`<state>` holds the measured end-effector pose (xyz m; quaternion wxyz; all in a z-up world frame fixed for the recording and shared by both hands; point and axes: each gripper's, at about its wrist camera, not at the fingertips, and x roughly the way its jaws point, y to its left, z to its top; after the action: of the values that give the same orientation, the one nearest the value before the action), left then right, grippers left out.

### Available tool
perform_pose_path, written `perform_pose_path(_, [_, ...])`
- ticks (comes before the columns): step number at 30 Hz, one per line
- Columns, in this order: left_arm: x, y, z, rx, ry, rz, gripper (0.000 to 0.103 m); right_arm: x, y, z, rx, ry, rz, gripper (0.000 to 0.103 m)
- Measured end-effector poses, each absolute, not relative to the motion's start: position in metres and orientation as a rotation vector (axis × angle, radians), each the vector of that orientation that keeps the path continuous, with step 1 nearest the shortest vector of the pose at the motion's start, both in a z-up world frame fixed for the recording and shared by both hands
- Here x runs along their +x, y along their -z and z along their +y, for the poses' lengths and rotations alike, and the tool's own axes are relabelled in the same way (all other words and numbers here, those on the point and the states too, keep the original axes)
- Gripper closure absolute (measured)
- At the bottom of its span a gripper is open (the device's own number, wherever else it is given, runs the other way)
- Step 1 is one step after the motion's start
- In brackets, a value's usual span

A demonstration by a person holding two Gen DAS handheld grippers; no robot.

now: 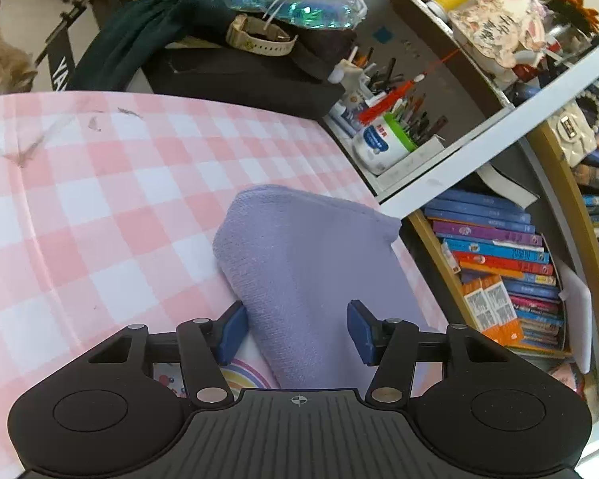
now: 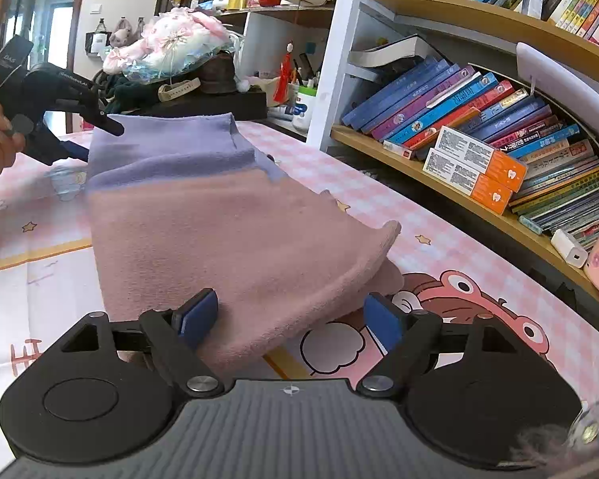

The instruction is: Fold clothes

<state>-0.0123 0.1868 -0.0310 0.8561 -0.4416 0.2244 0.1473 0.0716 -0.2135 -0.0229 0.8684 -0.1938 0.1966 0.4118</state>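
Pink checked tablecloth (image 1: 100, 199), bookshelf (image 2: 479, 127) behind. Purple/pink garment (image 2: 227, 231) lies partly folded, edges uneven. Left gripper (image 1: 295, 329) & right gripper (image 2: 289, 317) both spread, grasping nothing. More folds left, prob.

Pink-and-white checked tablecloth (image 1: 100, 183) with cartoon prints. Stacked books (image 2: 479, 119) lying on a wooden shelf (image 2: 439, 183) beside it. Beige wristwatch (image 1: 259, 38) atop a black case (image 1: 235, 76). White jar (image 1: 383, 143) near pens (image 1: 415, 115). White charger (image 2: 570, 253) at shelf edge.
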Motion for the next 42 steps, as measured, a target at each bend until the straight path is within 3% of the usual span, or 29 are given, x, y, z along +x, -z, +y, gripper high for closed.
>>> perform_pose_path(42, [-0.02, 0.039, 0.187, -0.904, -0.237, 0.409, 0.04, 0.082, 0.023, -0.22, -0.343, -0.873, 0.467, 0.016])
